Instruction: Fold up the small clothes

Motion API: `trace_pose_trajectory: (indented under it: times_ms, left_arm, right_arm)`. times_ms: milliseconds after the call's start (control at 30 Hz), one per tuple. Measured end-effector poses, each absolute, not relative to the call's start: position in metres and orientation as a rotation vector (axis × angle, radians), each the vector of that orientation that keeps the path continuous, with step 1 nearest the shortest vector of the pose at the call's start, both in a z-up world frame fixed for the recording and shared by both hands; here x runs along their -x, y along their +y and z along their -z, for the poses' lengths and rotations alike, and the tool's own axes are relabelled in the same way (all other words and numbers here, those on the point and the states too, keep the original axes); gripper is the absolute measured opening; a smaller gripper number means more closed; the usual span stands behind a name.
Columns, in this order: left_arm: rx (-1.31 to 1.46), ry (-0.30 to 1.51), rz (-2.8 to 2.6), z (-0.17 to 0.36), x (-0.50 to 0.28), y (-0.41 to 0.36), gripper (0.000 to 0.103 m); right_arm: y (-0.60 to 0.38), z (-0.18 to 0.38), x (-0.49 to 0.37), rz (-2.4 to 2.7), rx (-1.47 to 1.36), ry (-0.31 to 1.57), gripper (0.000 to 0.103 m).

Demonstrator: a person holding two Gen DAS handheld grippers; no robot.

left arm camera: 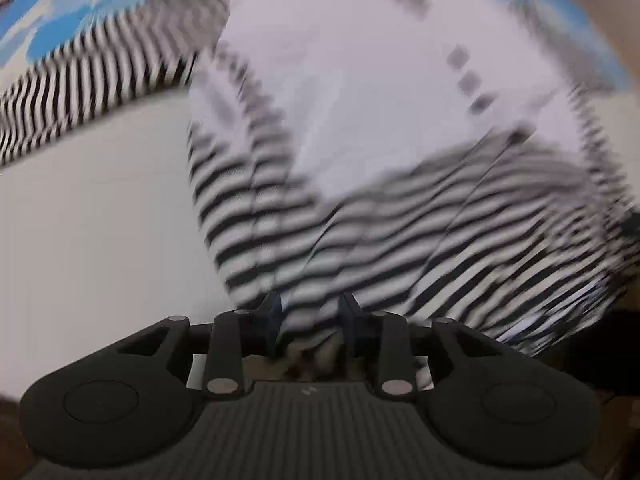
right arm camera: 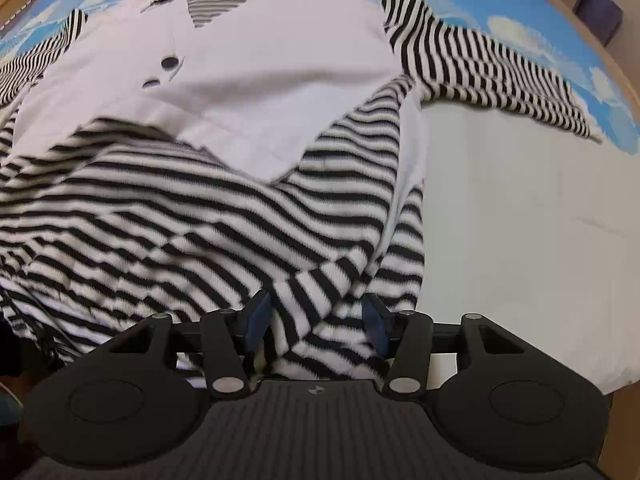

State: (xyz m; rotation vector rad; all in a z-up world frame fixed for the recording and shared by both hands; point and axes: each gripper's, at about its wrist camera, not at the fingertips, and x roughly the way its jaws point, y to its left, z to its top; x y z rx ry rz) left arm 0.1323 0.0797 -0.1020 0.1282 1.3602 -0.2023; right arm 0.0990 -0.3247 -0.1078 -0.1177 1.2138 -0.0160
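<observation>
A small black-and-white striped top (right arm camera: 200, 208) with a white front panel (right arm camera: 272, 80) and dark buttons (right arm camera: 169, 63) lies spread on a white sheet (right arm camera: 520, 220). Its striped hem is folded up over the lower part of the panel. One sleeve (right arm camera: 500, 76) stretches out to the right. My right gripper (right arm camera: 316, 320) points down at the hem's near right corner, its jaws apart and striped cloth lying loose between them. In the blurred left wrist view the same top (left arm camera: 360, 220) fills the right half. My left gripper (left arm camera: 311, 312) stands over its near edge, fingers apart with cloth between them.
Blue cloth with white clouds (right arm camera: 540, 36) lies under the white sheet and shows along the far edge in both views (left arm camera: 60, 12). The other sleeve (left arm camera: 92, 92) runs off to the left. Bare white sheet (left arm camera: 100, 220) lies left of the top. A dark square object (right arm camera: 598, 16) sits far right.
</observation>
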Motion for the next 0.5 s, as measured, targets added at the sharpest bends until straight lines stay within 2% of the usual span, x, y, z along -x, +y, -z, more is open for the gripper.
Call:
trace_pose_trajectory:
  times_ms: [100, 133, 167, 233, 500]
  left_arm:
    - [-0.093, 1.291, 0.195, 0.089, -0.13, 0.082, 0.036]
    - [-0.053, 1.239, 0.197, 0.078, -0.13, 0.086, 0.044]
    - [-0.027, 1.185, 0.187, 0.067, -0.129, 0.09, 0.059]
    - [-0.03, 1.125, 0.137, 0.057, -0.129, 0.094, 0.069]
    - [-0.023, 1.014, 0.067, 0.044, -0.145, 0.091, 0.069]
  right_arm:
    - [-0.324, 0.103, -0.104, 0.086, 0.089, 1.165, 0.051]
    - [-0.324, 0.096, -0.102, 0.102, 0.058, 1.115, 0.051]
    - [-0.326, 0.086, -0.102, 0.111, 0.021, 1.062, 0.051]
    - [-0.33, 0.072, -0.103, 0.139, -0.017, 0.973, 0.051]
    - [-0.322, 0.054, -0.111, 0.204, 0.007, 0.812, 0.052]
